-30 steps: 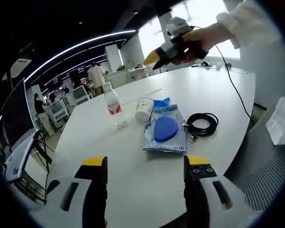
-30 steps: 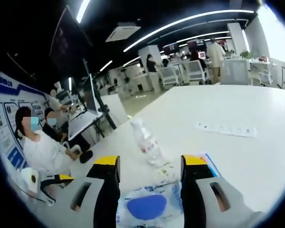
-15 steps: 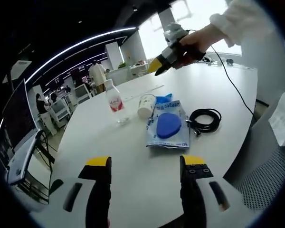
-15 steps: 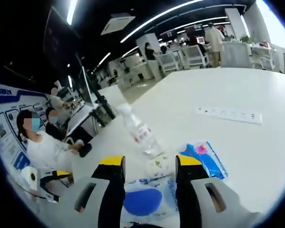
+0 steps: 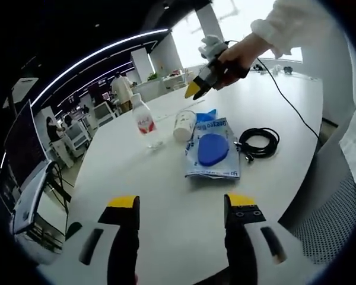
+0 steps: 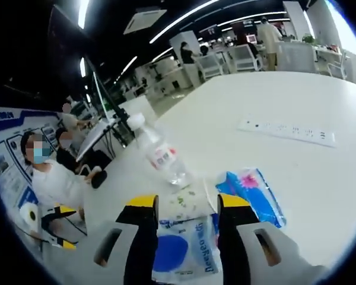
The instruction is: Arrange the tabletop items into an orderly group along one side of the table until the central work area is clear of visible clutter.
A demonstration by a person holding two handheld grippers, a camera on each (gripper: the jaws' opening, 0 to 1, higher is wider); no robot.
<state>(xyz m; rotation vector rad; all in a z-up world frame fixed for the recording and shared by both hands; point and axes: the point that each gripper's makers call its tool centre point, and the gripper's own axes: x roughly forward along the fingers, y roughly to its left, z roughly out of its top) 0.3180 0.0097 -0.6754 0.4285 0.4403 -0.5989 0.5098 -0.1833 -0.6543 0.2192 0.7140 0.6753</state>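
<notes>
Your right gripper, jaws apart and empty, hangs over the wet-wipes pack and paper cup mid-table, nearer than your open, empty left gripper, with the cup lying between its jaws.

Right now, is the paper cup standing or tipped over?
Tipped. The cup lies on its side on the table, beside the upright bottle.

1. In the left gripper view, on the tabletop, a wipes pack lies centrally.
2. A coiled cable lies just right of the pack.
3. A paper cup lies on its side at the pack's far left corner.
4. A water bottle stands left of the cup.
5. In the right gripper view, a power strip lies well beyond a tissue packet.
</notes>
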